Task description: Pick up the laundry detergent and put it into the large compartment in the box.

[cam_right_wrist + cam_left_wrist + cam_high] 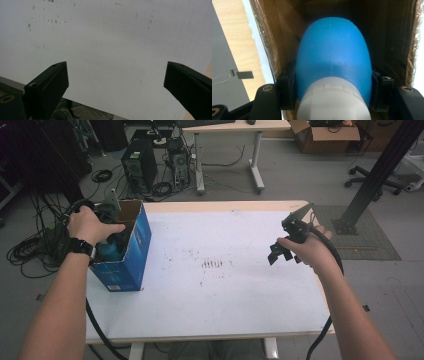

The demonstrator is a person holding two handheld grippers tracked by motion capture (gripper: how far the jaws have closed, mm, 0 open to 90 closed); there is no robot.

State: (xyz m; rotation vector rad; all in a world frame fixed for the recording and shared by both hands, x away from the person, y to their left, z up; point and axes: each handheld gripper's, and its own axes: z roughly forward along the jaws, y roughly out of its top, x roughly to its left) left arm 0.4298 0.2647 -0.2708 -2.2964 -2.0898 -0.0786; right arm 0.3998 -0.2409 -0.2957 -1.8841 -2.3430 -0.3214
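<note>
- Between the jaws of the left gripper [332, 100], a blue bottle [333, 57] with a white cap [334, 100] is clamped, inside the open blue box [131, 251].
- Right gripper [116, 82]: jaws wide apart above the white table [105, 37].

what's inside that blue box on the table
A blue bottle with a white cap, clamped in the left tongs. The bottle hides the blue box's bottom.
</note>
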